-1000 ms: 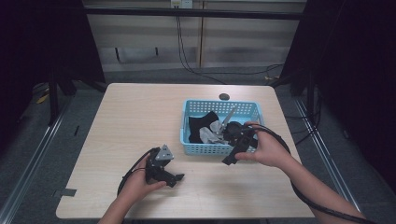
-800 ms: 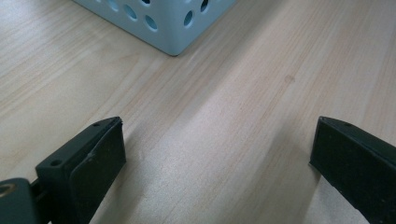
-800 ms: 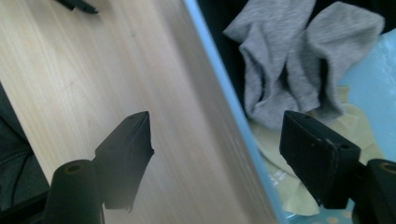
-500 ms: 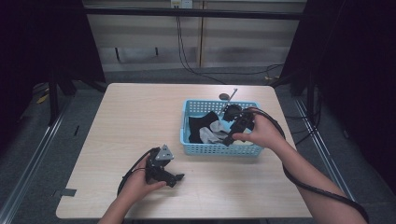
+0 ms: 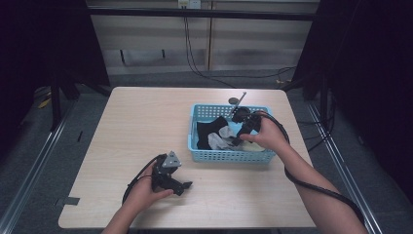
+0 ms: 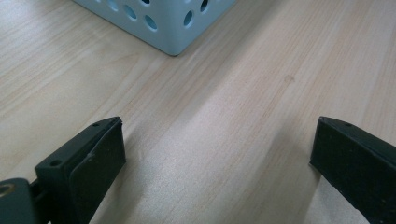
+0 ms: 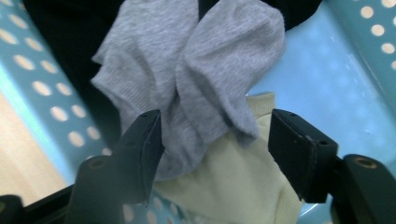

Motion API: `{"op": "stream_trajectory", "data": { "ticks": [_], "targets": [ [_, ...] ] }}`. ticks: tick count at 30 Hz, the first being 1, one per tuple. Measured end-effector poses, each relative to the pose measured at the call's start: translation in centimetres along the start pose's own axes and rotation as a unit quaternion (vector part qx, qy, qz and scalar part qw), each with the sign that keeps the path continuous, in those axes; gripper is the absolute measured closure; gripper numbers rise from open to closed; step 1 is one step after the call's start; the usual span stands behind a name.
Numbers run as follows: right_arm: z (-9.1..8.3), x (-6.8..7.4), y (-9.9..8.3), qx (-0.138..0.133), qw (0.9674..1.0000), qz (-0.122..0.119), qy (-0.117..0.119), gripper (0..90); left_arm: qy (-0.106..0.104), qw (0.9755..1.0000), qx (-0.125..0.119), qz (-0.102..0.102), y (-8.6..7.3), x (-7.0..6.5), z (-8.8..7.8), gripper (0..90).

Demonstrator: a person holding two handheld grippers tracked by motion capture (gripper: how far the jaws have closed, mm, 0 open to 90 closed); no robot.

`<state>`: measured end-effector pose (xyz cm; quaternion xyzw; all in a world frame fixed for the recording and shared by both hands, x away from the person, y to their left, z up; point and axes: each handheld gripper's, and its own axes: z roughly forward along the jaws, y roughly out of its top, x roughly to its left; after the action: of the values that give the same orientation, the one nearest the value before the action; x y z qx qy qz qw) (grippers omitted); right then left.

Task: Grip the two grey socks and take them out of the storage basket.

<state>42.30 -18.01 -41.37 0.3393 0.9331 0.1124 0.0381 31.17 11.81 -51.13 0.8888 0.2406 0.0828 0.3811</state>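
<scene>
The right claw [image 7: 215, 140] is reaching down into the blue basket [image 5: 202, 146] at the table's [image 5: 122, 131] three o'clock side, its jaws just closing yet not pressing, straddling a grey sock [image 7: 187, 70] that is lying over a pale yellow sock [image 7: 233, 191]. The left claw [image 6: 215, 158] is resting at seven o'clock, jaws wide, gripping nothing.

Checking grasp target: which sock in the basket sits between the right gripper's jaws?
The grey sock, with its lower end between the closing right gripper jaws. The pale yellow sock lies beneath; the black one farther off.
</scene>
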Motion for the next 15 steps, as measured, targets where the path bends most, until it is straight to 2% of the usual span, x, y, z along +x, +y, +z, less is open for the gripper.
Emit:
{"op": "stream_trajectory", "data": {
  "ticks": [4, 5, 9, 14, 15],
  "targets": [
    [0.6, 0.0, 0.4, 0.005, 1.0, -0.003, -0.006, 37.0, 0.0, 1.0, 0.001, 0.0, 0.0, 0.0, 0.0, 2.5],
    [0.9, 0.0, 0.7, 0.004, 0.9999, -0.007, -0.01, 41.3, -0.001, 1.0, 0.001, 0.0, 0.0, 0.0, 0.0, 2.4],
    [1.4, -0.2, 1.1, 0.005, 0.9999, -0.006, -0.013, 45.2, 0.0, 1.0, 0.002, 0.0, 0.0, 0.0, 0.0, 2.5],
    [2.1, -0.9, 1.5, 0.014, 0.9997, 0.005, -0.018, 58.9, -0.001, 1.0, 0.001, 0.002, 0.0, 0.0, 0.0, 2.4],
    [2.1, -0.9, 1.5, 0.014, 0.9997, 0.005, -0.018, 58.9, -0.001, 1.0, 0.001, 0.002, 0.0, 0.0, 0.0, 2.4]
  ]
}}
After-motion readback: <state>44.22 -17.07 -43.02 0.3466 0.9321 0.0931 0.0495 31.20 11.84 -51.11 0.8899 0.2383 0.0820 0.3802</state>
